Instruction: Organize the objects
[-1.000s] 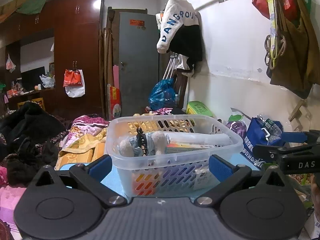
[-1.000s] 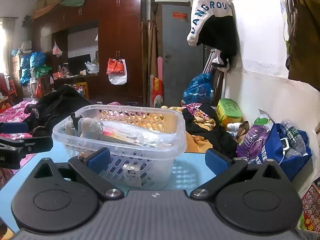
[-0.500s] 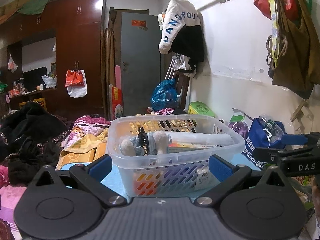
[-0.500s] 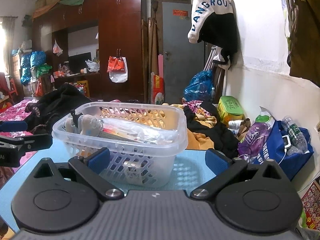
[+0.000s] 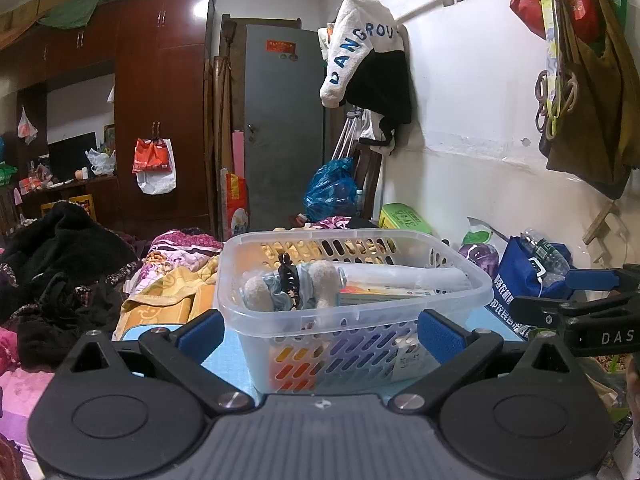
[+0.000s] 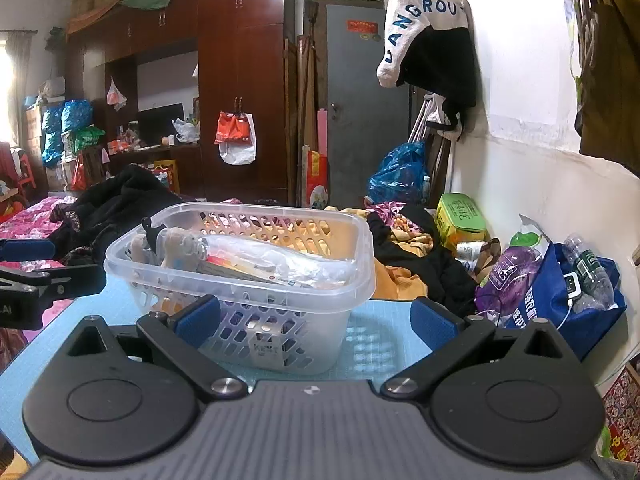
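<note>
Both grippers — left [image 5: 320, 330], right [image 6: 316, 318] — have eased back from the basket [image 5: 360, 308], wide open, empty; sorting looks finished.

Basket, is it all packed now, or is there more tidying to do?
Done, it seems: the clear basket on the blue table already holds a plush toy, a black hair clip and flat packets. In hand: nothing; left tongs and right tongs are open and empty. Left: nothing loose shows on the table.
</note>
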A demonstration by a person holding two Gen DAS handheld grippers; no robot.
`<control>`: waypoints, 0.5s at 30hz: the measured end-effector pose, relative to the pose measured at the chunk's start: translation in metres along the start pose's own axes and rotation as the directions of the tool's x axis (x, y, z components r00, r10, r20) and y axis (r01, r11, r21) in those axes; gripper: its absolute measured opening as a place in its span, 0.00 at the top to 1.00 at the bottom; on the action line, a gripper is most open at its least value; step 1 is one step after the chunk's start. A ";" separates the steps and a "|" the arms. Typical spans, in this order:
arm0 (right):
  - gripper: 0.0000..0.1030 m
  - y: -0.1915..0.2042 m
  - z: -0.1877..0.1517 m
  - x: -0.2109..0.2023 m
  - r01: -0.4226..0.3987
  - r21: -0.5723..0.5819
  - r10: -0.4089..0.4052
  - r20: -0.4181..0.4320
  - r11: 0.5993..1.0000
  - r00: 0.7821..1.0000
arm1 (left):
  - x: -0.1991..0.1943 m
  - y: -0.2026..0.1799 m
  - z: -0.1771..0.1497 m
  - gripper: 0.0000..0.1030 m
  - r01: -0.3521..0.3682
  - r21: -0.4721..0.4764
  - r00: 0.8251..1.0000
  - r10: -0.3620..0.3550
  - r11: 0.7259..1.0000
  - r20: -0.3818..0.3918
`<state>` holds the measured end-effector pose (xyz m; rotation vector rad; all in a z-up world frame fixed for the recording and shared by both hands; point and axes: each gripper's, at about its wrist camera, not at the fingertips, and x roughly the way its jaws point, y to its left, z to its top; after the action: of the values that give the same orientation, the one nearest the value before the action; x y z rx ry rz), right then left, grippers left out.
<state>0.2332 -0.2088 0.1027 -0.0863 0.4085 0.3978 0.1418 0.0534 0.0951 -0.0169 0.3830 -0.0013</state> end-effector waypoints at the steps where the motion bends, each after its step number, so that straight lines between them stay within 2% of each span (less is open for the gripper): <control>1: 0.00 0.000 0.000 0.000 0.000 0.000 0.000 0.000 1.000 1.000 | 0.000 0.000 0.000 0.00 -0.001 -0.001 1.000 0.001 1.000 0.000; 15: 0.00 -0.002 -0.002 0.002 -0.007 0.008 0.007 -0.014 1.000 1.000 | 0.004 -0.002 -0.002 0.00 0.006 0.003 1.000 -0.006 1.000 -0.013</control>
<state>0.2352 -0.2098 0.1002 -0.0800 0.4245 0.4026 0.1445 0.0519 0.0919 -0.0153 0.3961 -0.0076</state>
